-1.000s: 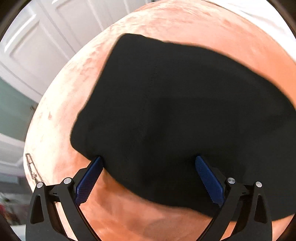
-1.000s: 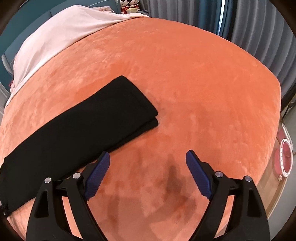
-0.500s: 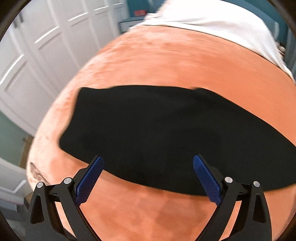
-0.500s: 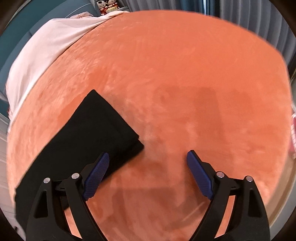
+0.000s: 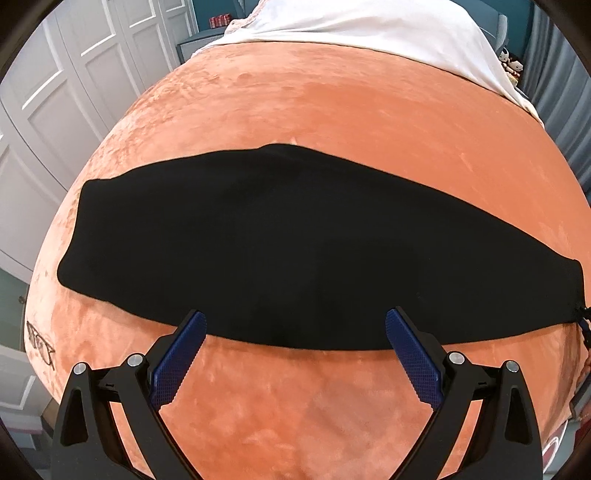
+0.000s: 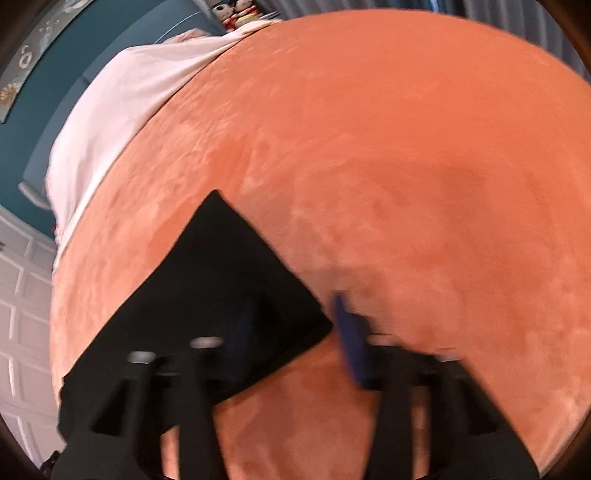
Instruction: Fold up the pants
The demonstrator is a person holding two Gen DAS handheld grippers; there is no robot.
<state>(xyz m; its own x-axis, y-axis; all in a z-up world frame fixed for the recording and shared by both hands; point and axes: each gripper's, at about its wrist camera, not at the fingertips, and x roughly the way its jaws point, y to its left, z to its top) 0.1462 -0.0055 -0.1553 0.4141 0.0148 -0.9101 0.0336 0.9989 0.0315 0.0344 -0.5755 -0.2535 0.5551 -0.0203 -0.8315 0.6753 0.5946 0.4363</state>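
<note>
Now black pants (image 5: pixel 295 243) flat on orange blanket (image 5: pixel 332 103), left tongs (image 5: pixel 293 334) apart, right tongs (image 6: pixel 295 328) apart.

One pair of black pants (image 5: pixel 295 251), one orange blanket (image 5: pixel 332 110), one white sheet (image 5: pixel 369 33), two grippers.

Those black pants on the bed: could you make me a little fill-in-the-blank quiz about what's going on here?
1. The black pants lie as a long strip on an ___ blanket.
2. The left gripper has its fingers spread ___.
3. The sheet at the far end of the bed is ___.

Missing words: orange; open; white
</note>
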